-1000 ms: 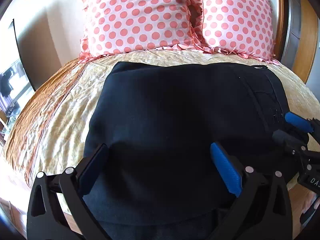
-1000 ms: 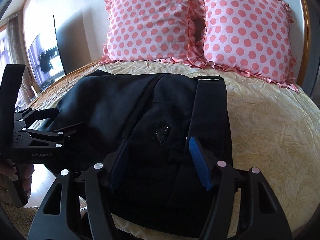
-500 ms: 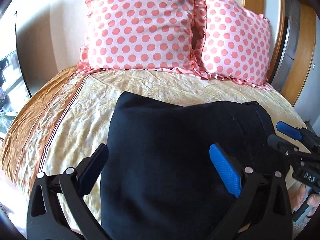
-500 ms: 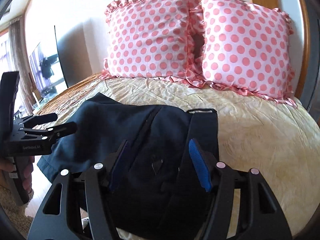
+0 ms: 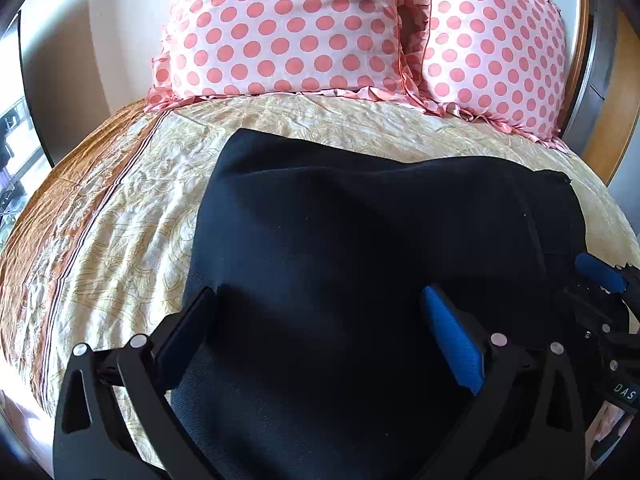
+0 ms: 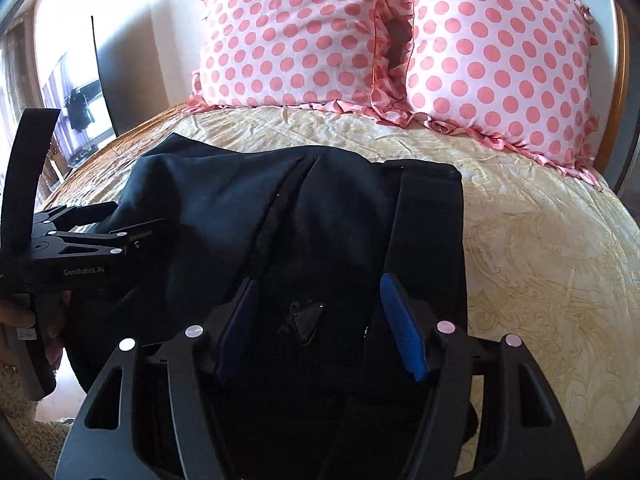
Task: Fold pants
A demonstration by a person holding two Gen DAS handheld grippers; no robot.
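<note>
Black cloth fills the lower centre of both views: the pants (image 5: 372, 248) lie folded into a broad block on the yellow patterned bed (image 5: 132, 208), with two pink spotted pillows (image 5: 288, 28) across the top of the frame.

Left gripper (image 5: 324, 332): fingers spread wide, low in the frame, with pants fabric between and beneath them; nothing pinched. In the right wrist view the same gripper (image 6: 120, 220) sits at the left edge, at the pants' left margin; whether it touches the cloth cannot be told.

Right gripper (image 6: 320, 324): fingers spread, straddling the fly area beside the waistband (image 6: 424, 240); nothing pinched.

Condition of the fold: the near edge of the pants runs out of the bottom of the frame and appears to overhang the bed's edge. The upper layer shows ridges and a raised fold at centre in the right wrist view.

Risks, as judged:
- With neither gripper closed on fabric, the overhanging part could slide off the bed.
- A closing pinch may catch only the top layer, opening the fold when lifted.
- Uneven lifting by the two grippers would skew the edges, the stiff waistband lagging the softer leg cloth.
- Pressing ridges flat would set creases.
</note>
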